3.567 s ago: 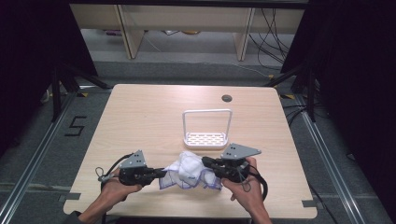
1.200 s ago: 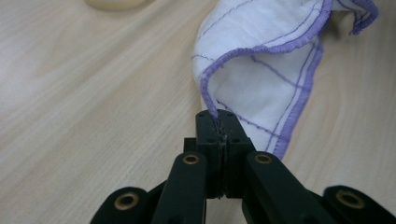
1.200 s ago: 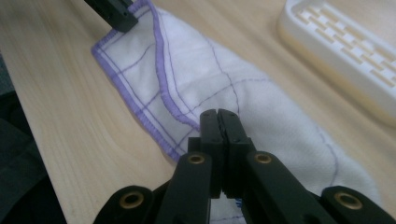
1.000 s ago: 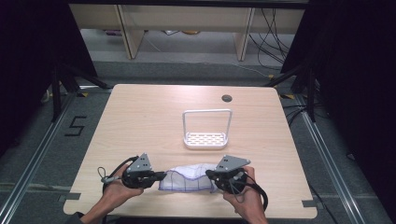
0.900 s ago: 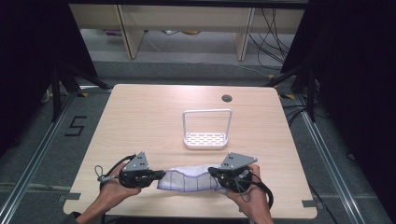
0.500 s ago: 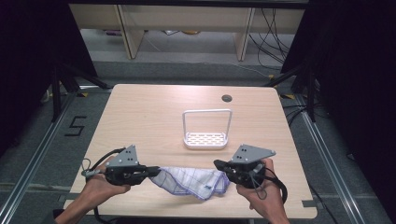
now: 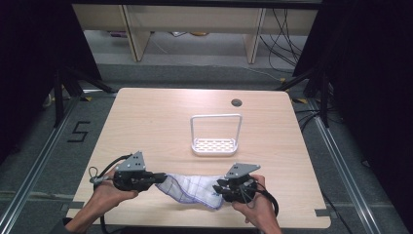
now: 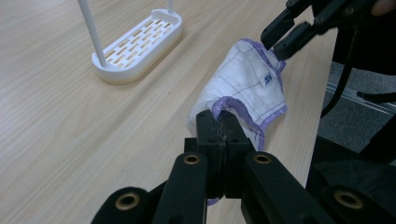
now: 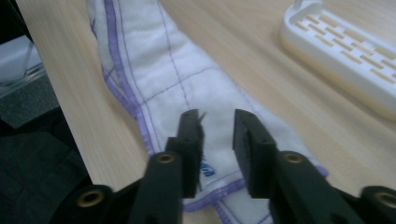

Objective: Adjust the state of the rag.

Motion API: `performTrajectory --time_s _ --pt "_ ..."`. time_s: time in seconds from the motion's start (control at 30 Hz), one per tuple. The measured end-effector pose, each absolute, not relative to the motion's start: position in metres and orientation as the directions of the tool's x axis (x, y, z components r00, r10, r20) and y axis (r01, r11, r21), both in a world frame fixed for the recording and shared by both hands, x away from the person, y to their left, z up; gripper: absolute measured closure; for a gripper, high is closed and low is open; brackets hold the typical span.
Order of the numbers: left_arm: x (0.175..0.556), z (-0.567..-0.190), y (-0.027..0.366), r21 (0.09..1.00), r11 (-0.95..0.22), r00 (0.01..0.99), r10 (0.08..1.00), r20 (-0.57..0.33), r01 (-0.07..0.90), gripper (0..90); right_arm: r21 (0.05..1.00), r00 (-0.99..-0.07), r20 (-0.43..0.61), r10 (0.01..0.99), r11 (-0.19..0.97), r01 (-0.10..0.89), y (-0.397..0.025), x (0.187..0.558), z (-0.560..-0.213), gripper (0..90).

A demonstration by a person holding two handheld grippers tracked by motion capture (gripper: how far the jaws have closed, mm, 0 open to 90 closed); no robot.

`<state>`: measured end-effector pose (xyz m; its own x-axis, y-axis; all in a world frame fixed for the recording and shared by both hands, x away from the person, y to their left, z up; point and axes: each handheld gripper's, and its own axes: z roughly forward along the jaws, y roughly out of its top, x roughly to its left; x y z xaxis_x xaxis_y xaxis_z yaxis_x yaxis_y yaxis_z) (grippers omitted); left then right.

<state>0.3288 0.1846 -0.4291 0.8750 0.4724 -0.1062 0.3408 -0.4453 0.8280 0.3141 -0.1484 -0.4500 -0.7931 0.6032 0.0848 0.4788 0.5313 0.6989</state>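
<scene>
A white cloth with purple edging and grid lines (image 7: 192, 187) lies along the table's front edge. My left gripper (image 7: 163, 179) is shut on its left end; in the left gripper view the jaws (image 8: 219, 119) pinch the purple hem of the cloth (image 8: 247, 88). My right gripper (image 7: 216, 187) stands open over the cloth's right end. In the right gripper view (image 9: 218, 121) the cloth (image 9: 187, 88) lies under the gap between the jaws, next to a small blue label. The right gripper (image 8: 280, 42) also appears at the cloth's far end in the left gripper view.
A white slotted rack with a tall wire handle (image 7: 215, 145) stands mid-table behind the cloth, also seen as the rack (image 8: 135, 46) and the rack (image 9: 345, 60). A round cable hole (image 7: 236, 103) sits near the far edge. The wooden table (image 7: 146, 122) ends just in front of the cloth.
The bunched cloth was pulled out long as both grippers moved apart toward the front edge. In the last half second the right gripper came back left a little, and the cloth slackened.
</scene>
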Motion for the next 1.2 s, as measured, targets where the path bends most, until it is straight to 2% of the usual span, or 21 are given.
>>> performTrajectory --time_s 0.27,0.4,0.47,0.5,0.57,0.63,0.8,1.0,1.07,1.1,1.2 --pt "0.332 -0.435 0.189 0.826 -0.433 0.865 0.487 -0.123 0.361 88.6 0.629 -0.818 0.035 0.574 0.623 0.465 -0.134 0.301 -0.472 57.8" --pt "0.333 -0.439 0.189 0.823 -0.433 0.864 0.487 -0.129 0.367 88.5 0.620 -0.810 0.011 0.586 0.632 0.465 -0.129 0.298 -0.483 52.3" --pt "0.334 -0.441 0.189 0.822 -0.433 0.862 0.491 -0.129 0.370 88.5 0.611 -0.816 -0.015 0.578 0.651 0.450 -0.126 0.299 -0.488 59.0" --pt "0.334 -0.441 0.189 0.822 -0.433 0.862 0.491 -0.129 0.370 88.5 0.611 -0.816 -0.015 0.578 0.651 0.450 -0.126 0.299 -0.488 59.0" --pt "0.335 -0.443 0.190 0.821 -0.431 0.861 0.490 -0.136 0.374 88.4 0.592 -0.820 -0.084 0.567 0.690 0.417 -0.124 0.300 -0.495 79.1" --pt "0.335 -0.444 0.191 0.821 -0.428 0.859 0.493 -0.138 0.378 88.4 0.587 -0.824 -0.079 0.561 0.694 0.416 -0.128 0.303 -0.492 89.6" --pt "0.336 -0.446 0.192 0.822 -0.418 0.855 0.496 -0.151 0.387 88.4 0.605 -0.827 -0.062 0.558 0.680 0.414 -0.132 0.303 -0.489 90.0" --pt "0.336 -0.444 0.196 0.825 -0.415 0.854 0.499 -0.147 0.384 88.4 0.663 -0.833 -0.048 0.551 0.642 0.386 -0.139 0.299 -0.464 90.0" --pt "0.336 -0.444 0.196 0.824 -0.420 0.856 0.496 -0.143 0.381 88.4 0.680 -0.823 -0.069 0.564 0.630 0.375 -0.143 0.298 -0.454 90.0" --pt "0.335 -0.443 0.196 0.827 -0.412 0.857 0.492 -0.153 0.384 88.4 0.692 -0.816 -0.038 0.577 0.604 0.395 -0.146 0.298 -0.444 90.0" --pt "0.335 -0.440 0.195 0.827 -0.419 0.865 0.479 -0.148 0.374 88.4 0.717 -0.808 -0.046 0.587 0.583 0.383 -0.154 0.306 -0.429 90.0"
